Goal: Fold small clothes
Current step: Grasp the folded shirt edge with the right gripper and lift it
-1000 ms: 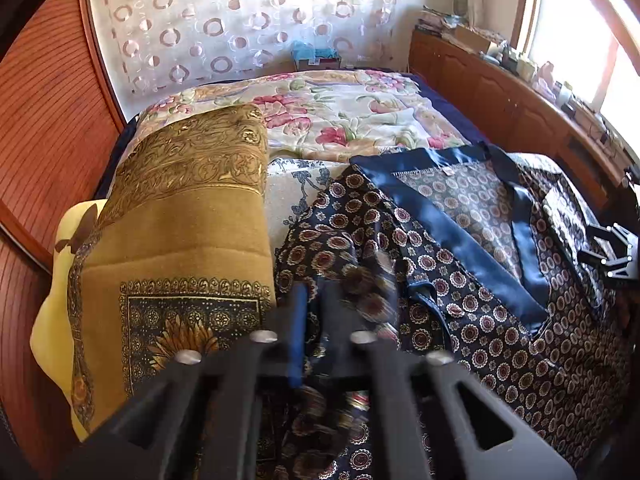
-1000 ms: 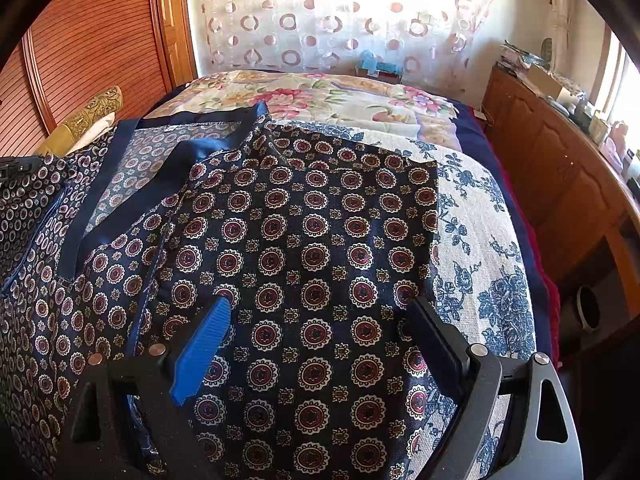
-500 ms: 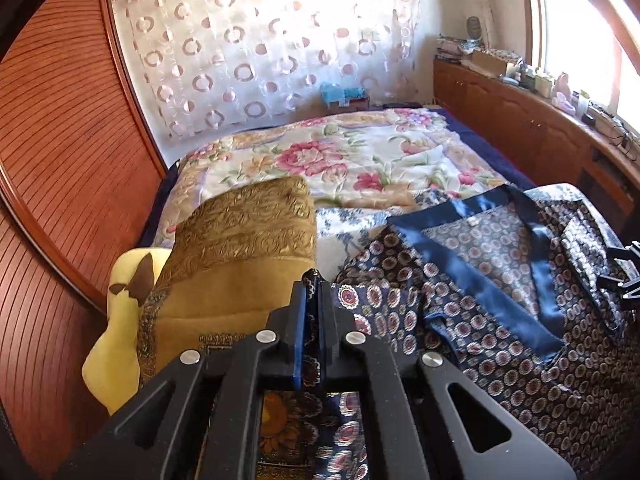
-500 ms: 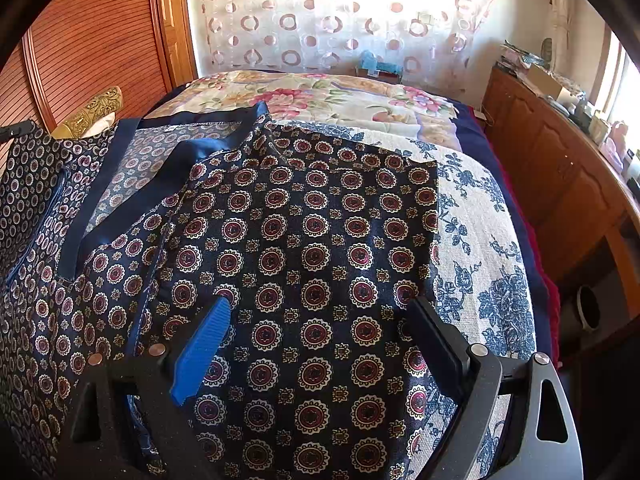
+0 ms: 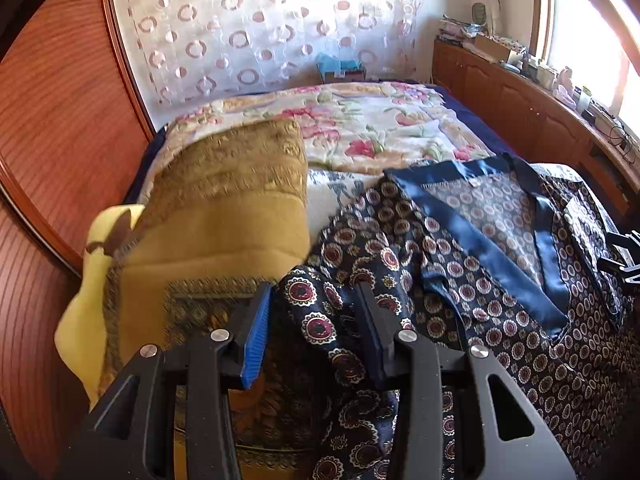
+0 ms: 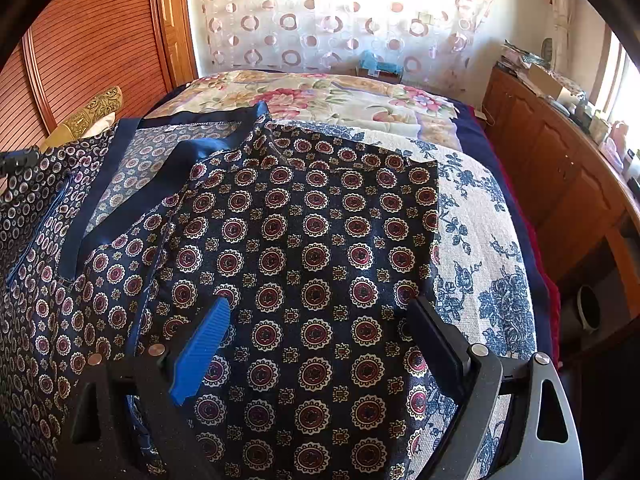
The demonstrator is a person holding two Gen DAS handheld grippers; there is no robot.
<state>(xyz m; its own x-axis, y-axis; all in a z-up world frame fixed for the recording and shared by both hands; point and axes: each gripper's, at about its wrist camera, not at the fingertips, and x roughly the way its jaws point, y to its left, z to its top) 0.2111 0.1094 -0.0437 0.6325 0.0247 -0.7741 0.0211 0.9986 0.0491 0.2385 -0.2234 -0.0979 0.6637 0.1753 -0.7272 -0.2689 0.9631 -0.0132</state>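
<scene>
Lying rumpled on bed, navy medallion-print garment [image 5: 460,280], plain blue satin collar

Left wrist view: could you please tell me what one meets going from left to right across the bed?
Yellow pillow → golden folded blanket → navy patterned garment → tip of the right gripper.

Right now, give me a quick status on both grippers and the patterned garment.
Left gripper opening, patterned garment bunched between its jaws. Right gripper open, above the flat garment. Gold cushion crowds the left side.
</scene>
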